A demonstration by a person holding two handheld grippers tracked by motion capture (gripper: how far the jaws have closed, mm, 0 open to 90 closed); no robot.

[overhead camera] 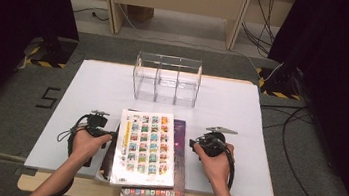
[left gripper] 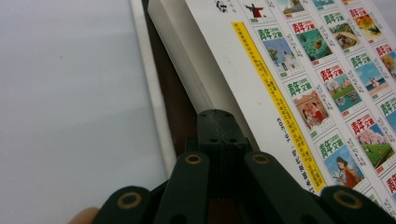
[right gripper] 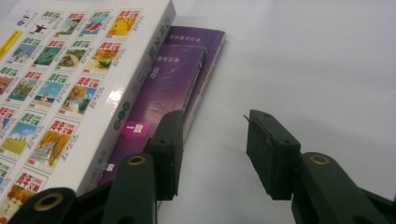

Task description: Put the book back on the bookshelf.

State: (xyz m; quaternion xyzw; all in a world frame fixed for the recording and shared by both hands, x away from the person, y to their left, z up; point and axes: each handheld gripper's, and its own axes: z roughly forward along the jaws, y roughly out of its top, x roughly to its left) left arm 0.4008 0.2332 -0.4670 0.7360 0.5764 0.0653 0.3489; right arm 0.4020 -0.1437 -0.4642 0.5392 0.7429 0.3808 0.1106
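White tabletop; book stack overhangs edge, lower covers hidden.

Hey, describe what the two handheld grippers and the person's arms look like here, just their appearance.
The left gripper and the right gripper are both black, each with two blocky black jaws on linked arms joined by brass-coloured rivets. A black cable loops from the left one, and another trails along the right wrist. The right gripper carries a grey three-cornered plate on top. The forearms are bare, with no sleeves in view.
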